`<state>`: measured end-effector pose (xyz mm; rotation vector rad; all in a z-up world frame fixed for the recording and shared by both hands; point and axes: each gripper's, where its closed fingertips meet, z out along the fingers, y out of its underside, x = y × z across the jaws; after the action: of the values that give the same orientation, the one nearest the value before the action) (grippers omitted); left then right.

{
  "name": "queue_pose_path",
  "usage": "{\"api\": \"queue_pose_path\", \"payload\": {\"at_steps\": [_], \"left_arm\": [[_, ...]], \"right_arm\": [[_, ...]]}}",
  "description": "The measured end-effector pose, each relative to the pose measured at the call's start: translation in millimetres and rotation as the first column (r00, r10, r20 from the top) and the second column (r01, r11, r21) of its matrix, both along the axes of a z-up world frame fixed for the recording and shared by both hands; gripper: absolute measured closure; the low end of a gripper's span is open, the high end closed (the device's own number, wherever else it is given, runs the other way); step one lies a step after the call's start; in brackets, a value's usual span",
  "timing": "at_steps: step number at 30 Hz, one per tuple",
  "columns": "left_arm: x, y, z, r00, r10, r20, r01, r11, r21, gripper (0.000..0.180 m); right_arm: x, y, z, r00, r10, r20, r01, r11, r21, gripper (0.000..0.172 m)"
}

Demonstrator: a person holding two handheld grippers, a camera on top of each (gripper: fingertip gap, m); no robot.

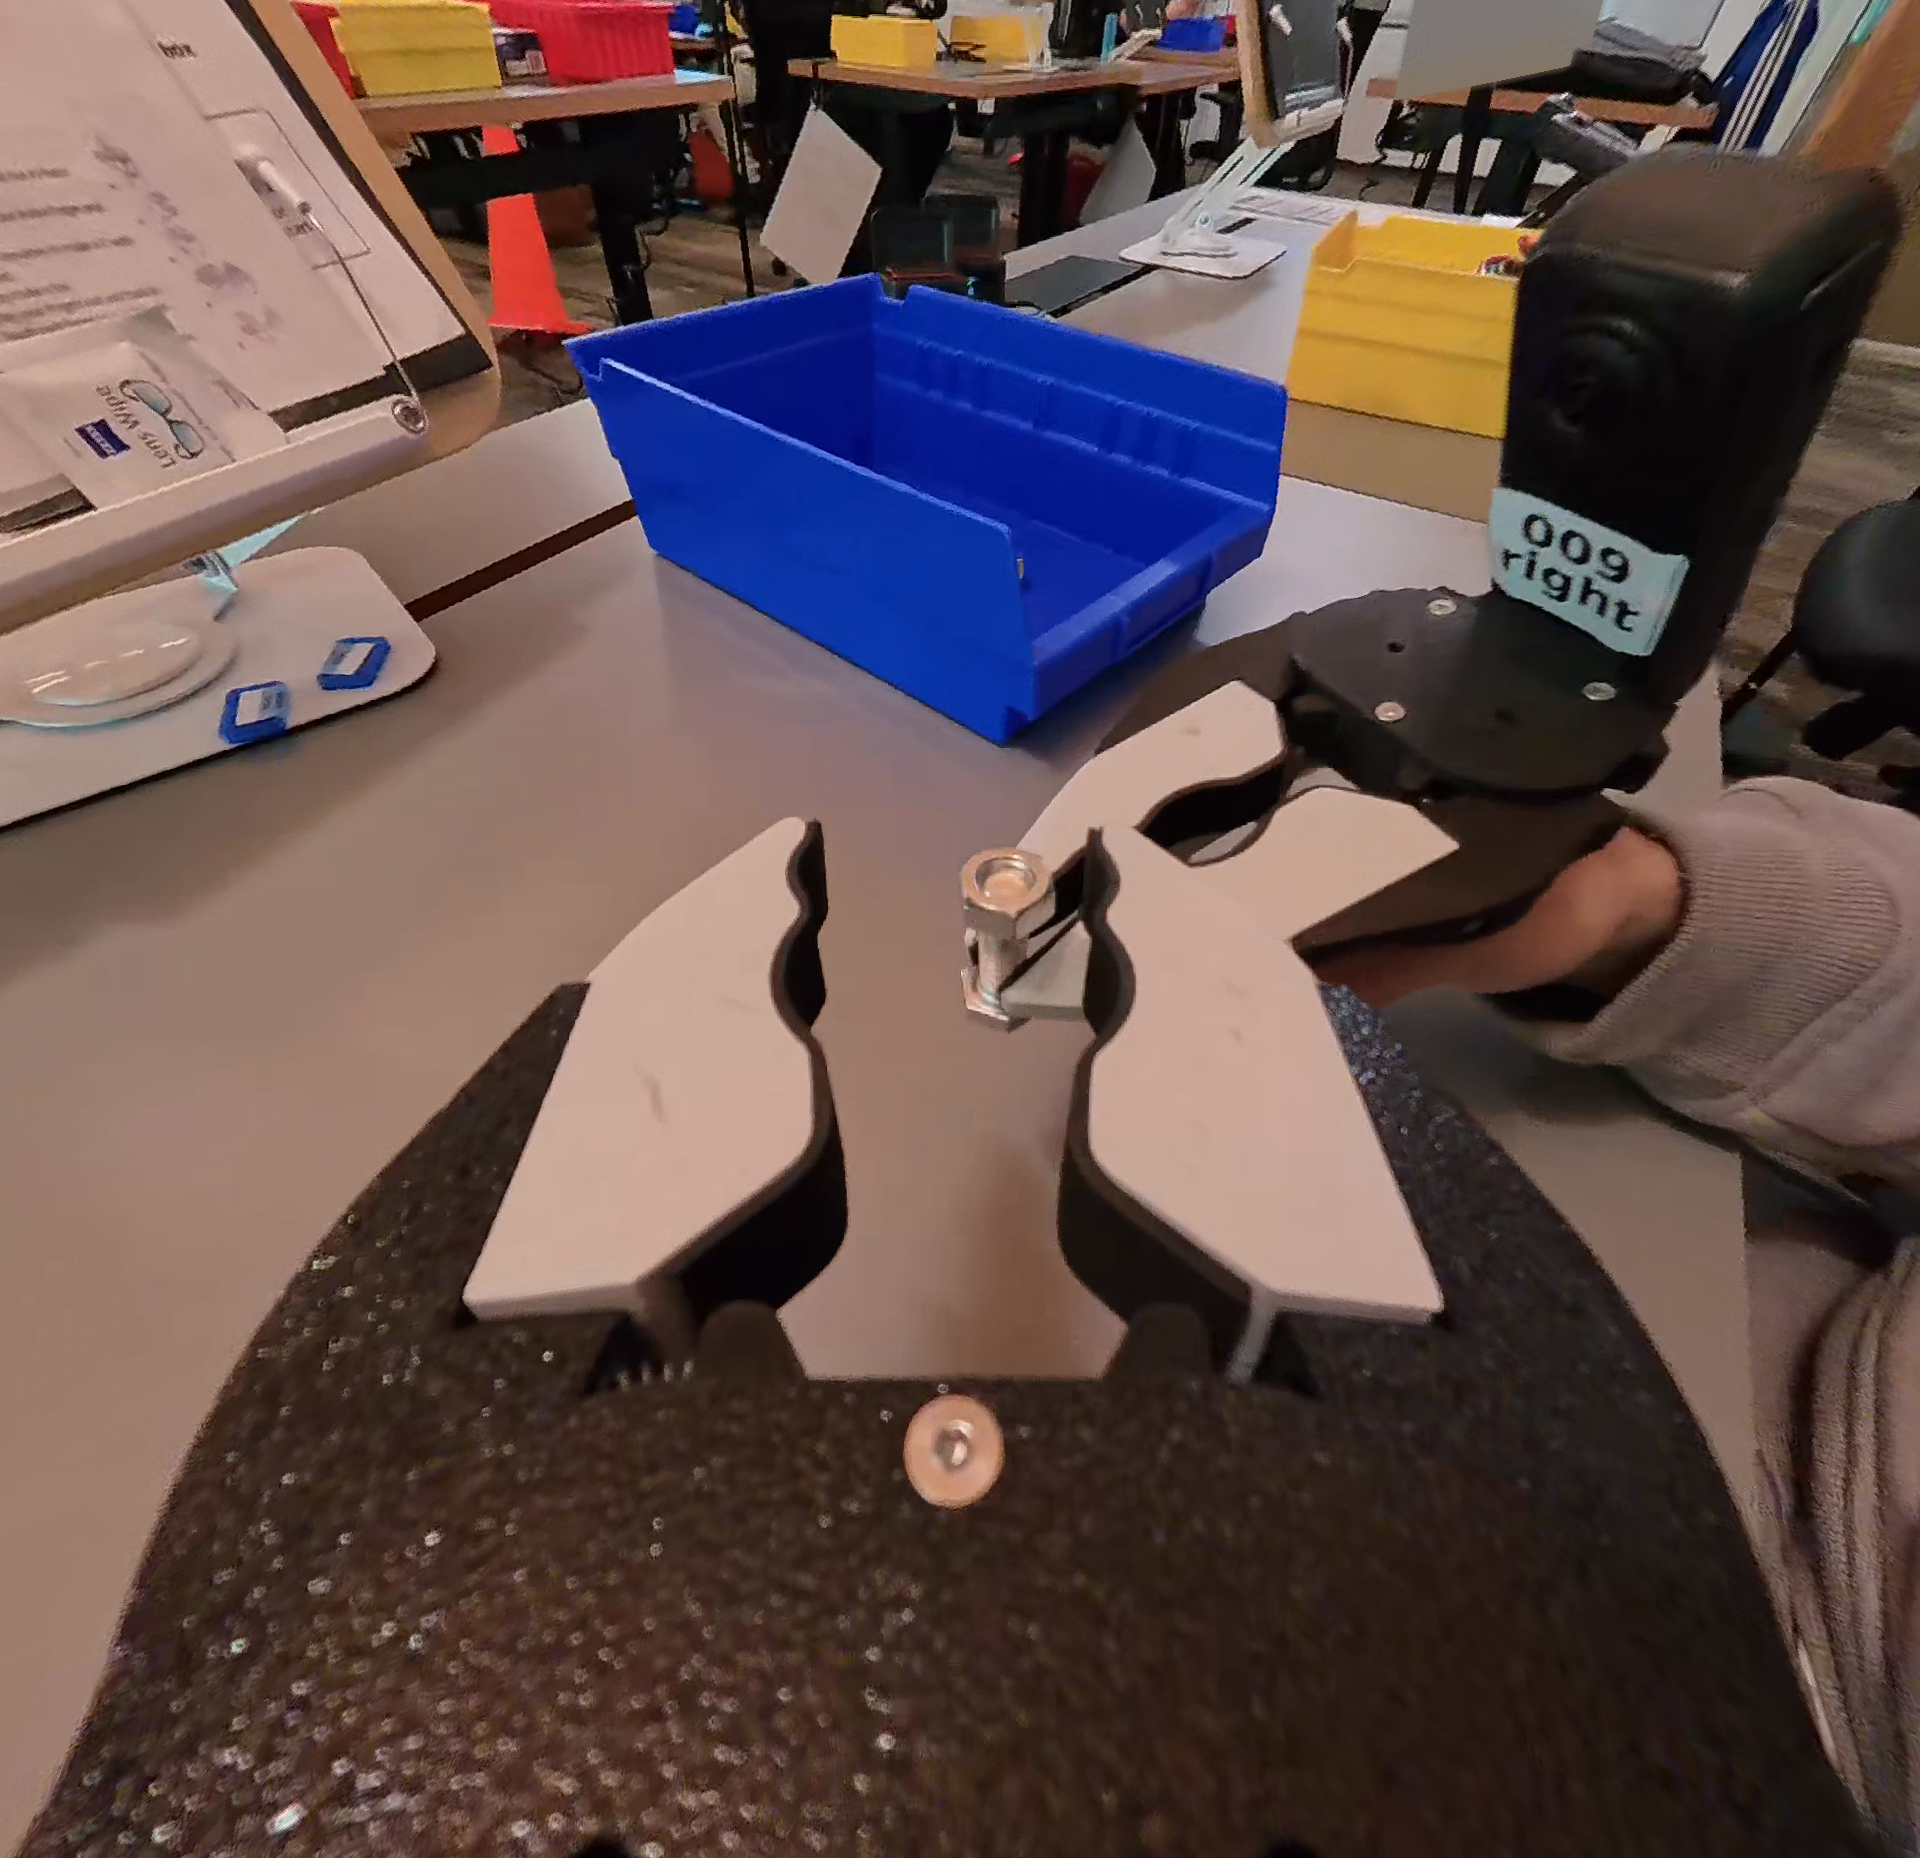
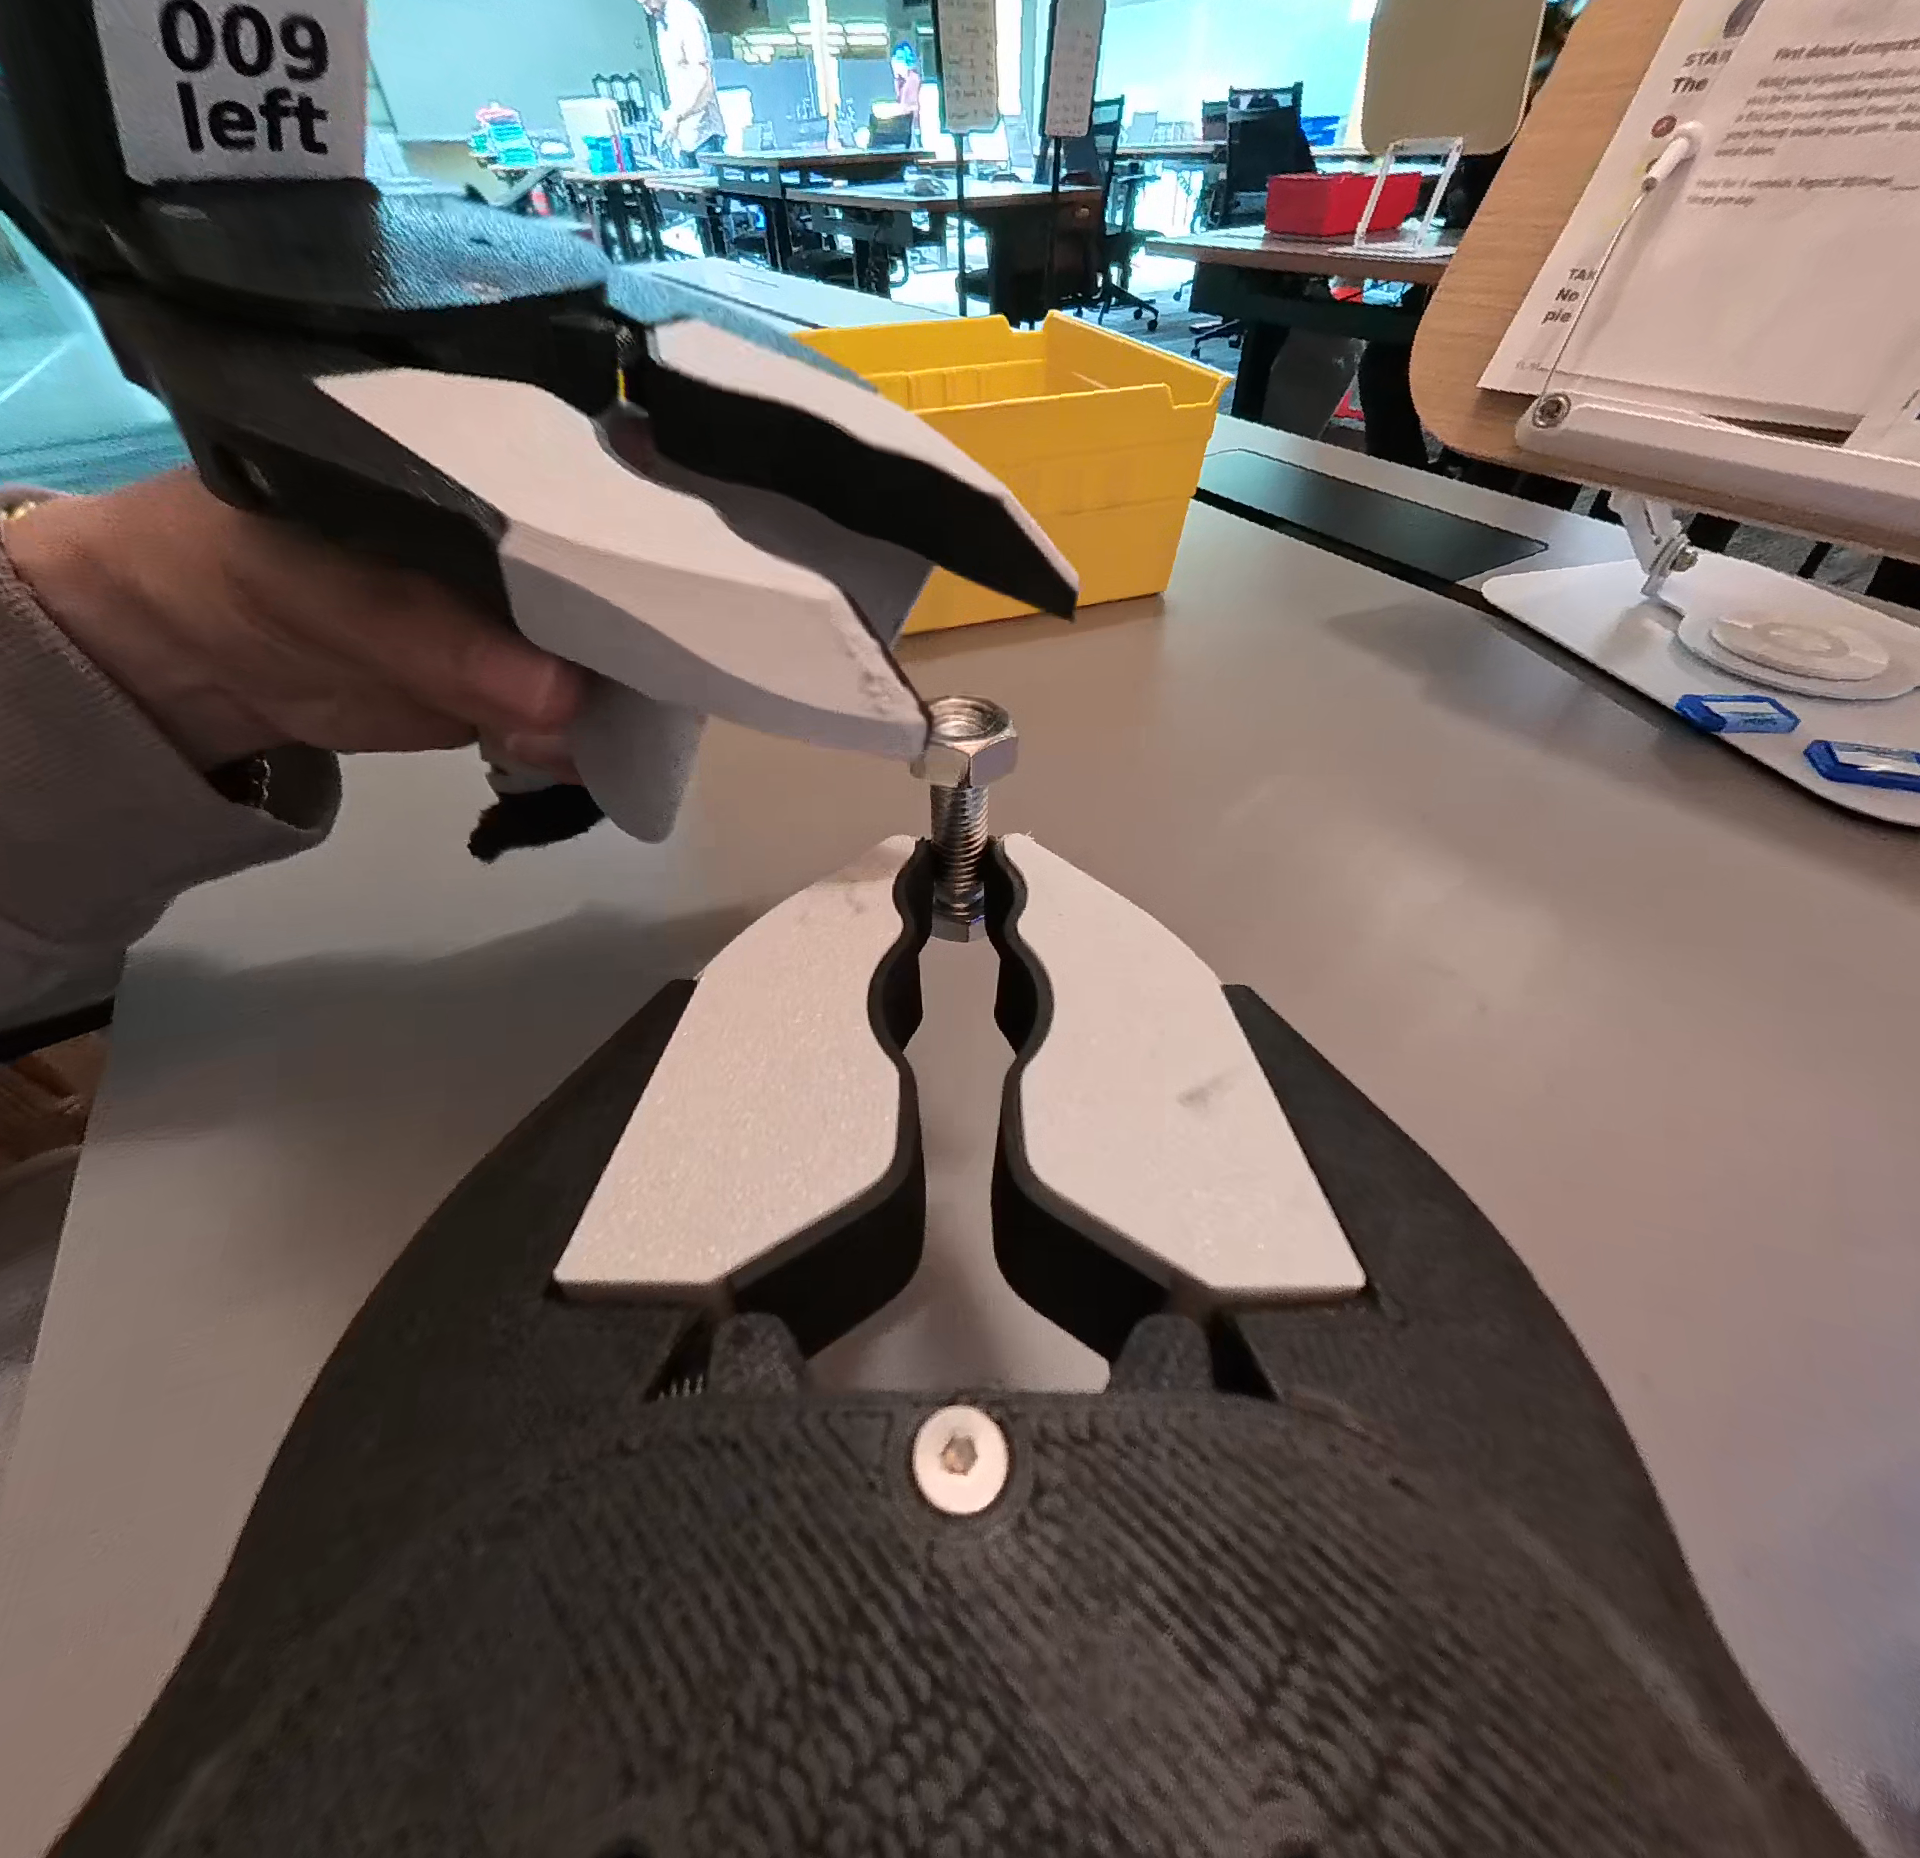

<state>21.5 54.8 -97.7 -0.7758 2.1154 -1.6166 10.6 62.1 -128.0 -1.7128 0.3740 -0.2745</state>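
1. We hold the right gripper (image 2: 958, 878) clamped on a silver bolt (image 2: 957, 852), both pads pressed on the threaded shank just above the head, at the centre of the right wrist view. The bolt stands upright with a hex nut (image 2: 966, 748) on its top end.
2. We keep the left gripper (image 1: 951, 899) spread wide and holding nothing. Its near finger (image 2: 727, 603) touches the nut's left side, while the far finger (image 2: 883, 489) stands apart, above and behind it.
3. To do this well, we judge that the bolt must stay vertical and firmly pinched, so the shank cannot twist. The left fingers would need to sit level with the nut's flats, 1 on each side, before any squeeze.
4. The bolt and nut are bright, hard metal: ridged threads, 6 flat faces and a round bore. We expect them to slip against smooth surfaces.
5. The fingers are flat pale plates with black, wavy inner pads that look soft. The gripper bodies are black and grainy.
6. The table (image 1: 520, 821) is smooth and grey. A ribbed blue bin (image 1: 935, 499) sits at upper centre of the left view, and a yellow bin (image 2: 1049, 437) above centre of the right view.
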Motion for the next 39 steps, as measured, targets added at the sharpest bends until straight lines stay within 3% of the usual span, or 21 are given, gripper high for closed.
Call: {"api": "queue_pose_path", "payload": {"at_steps": [8,16,23,28,31,37,39], "left_arm": [[11.0,24.0,-8.9,0.993,0.114,-0.009,-0.113,0.993,0.043,0.139],[5.7,-1.8,-3.0,0.999,0.038,-0.009,-0.038,0.999,-0.030,0.133],[17.0,23.7,-6.5,0.986,0.165,0.003,-0.166,0.986,0.009,0.136],[5.5,-1.5,8.9,0.998,0.055,0.004,-0.055,0.994,-0.091,0.131],[9.2,-5.5,3.3,0.998,0.064,-0.008,-0.064,0.995,-0.075,0.131],[22.8,22.8,-3.2,0.979,0.202,-0.002,-0.202,0.979,-0.024,0.133],[20.1,21.2,-1.5,0.984,0.178,-0.006,-0.178,0.983,-0.038,0.131]], "right_arm": [[8.2,-9.3,5.1,0.999,-0.033,-0.010,0.034,0.999,0.037,0.163],[4.3,-4.9,7.7,0.999,-0.031,0.011,0.031,0.999,0.043,0.163],[12.0,-13.8,10.2,0.998,-0.059,0.001,0.058,0.996,0.062,0.163],[9.9,-10.1,8.2,0.999,-0.052,-0.001,0.052,0.997,0.058,0.162],[7.3,-8.3,9.6,0.999,-0.045,0.007,0.044,0.997,0.057,0.163],[13.2,-16.0,11.8,0.998,-0.066,0.006,0.065,0.996,0.067,0.163],[14.6,-17.0,11.9,0.998,-0.070,0.002,0.069,0.995,0.073,0.163]]}}
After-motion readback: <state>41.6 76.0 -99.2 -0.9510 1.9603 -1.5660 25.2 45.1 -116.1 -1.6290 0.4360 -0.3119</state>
